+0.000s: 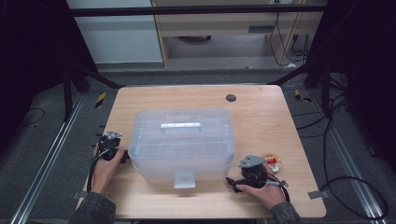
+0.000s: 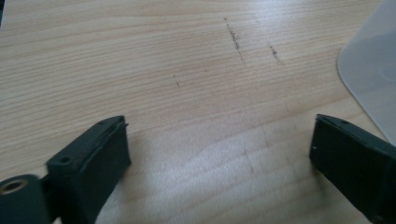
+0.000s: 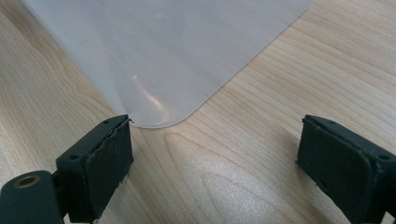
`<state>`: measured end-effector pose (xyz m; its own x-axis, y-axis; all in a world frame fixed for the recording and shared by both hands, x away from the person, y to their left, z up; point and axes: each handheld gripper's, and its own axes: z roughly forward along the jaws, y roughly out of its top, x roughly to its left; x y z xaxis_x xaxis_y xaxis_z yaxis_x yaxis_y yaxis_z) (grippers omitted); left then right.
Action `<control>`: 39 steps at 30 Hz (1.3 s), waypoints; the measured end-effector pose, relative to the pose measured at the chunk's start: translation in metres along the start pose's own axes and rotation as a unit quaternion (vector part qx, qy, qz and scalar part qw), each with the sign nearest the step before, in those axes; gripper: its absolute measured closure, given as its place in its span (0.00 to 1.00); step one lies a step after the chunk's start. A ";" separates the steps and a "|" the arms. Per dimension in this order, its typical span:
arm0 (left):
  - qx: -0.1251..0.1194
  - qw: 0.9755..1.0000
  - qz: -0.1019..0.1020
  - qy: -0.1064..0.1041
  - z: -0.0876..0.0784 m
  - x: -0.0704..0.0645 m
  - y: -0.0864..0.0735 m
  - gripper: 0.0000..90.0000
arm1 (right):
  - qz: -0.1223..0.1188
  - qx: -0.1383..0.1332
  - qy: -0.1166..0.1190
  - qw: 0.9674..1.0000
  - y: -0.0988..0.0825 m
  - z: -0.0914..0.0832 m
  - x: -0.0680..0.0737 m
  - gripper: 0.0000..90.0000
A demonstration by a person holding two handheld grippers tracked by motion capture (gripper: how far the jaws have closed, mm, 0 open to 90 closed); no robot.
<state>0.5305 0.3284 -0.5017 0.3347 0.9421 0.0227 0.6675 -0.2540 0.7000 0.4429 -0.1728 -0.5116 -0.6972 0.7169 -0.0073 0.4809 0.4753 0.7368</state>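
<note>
1. The clear plastic box (image 1: 181,142), lid on, sits mid-table (image 1: 261,112).
2. The left gripper (image 1: 108,150) rests just beside its left wall, jaws apart, nothing between.
3. The right gripper (image 1: 232,182) lies near its front right corner, jaws apart and empty.
4. A small red-and-yellow packet (image 1: 273,162) lies beyond the right hand (image 1: 262,190).

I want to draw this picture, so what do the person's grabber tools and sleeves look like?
Each hand holds a black grabber. The left gripper and the right gripper each carry a grey three-cornered plate on top and trail a black cable. Up close, each has two chunky black jaws with flat, rubbery-looking pads. The sleeves are dark grey.
</note>
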 end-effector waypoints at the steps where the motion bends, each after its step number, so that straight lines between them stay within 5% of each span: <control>1: -0.002 1.000 0.006 0.003 -0.005 -0.002 -0.001 0.05 | -0.002 0.001 0.001 1.000 0.000 -0.001 0.000 0.17; 5: -0.015 0.999 0.034 -0.007 -0.029 -0.015 -0.008 0.05 | -0.014 0.006 0.000 1.000 0.001 -0.010 0.003 0.25; 8: -0.020 0.997 0.080 -0.012 -0.047 -0.025 -0.017 0.04 | -0.015 0.001 -0.007 1.000 0.003 -0.022 0.003 0.29; 16: -0.019 0.995 0.091 -0.036 -0.086 -0.041 -0.043 0.05 | -0.018 0.009 -0.045 0.999 0.007 -0.063 -0.004 0.41; 20: -0.021 0.992 0.106 -0.065 -0.100 -0.051 -0.054 0.03 | -0.009 0.010 -0.065 0.998 0.019 -0.089 -0.011 0.48; 27: -0.029 0.984 0.141 -0.100 -0.103 -0.072 -0.055 0.03 | -0.022 -0.001 -0.079 0.997 0.053 -0.121 -0.023 0.47; 34: -0.030 0.983 0.133 -0.119 -0.099 -0.078 -0.053 0.04 | -0.034 -0.018 -0.076 0.996 0.091 -0.139 -0.027 0.37; 39: -0.048 0.983 0.128 -0.119 -0.104 -0.078 -0.052 0.06 | -0.053 -0.023 -0.069 0.996 0.120 -0.144 -0.020 0.45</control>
<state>0.4003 0.2910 -0.4661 0.6374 0.7691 0.0468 0.4786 -0.4428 0.7582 0.4383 -0.2039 -0.3252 -0.6614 0.7288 -0.1773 0.3812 0.5302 0.7574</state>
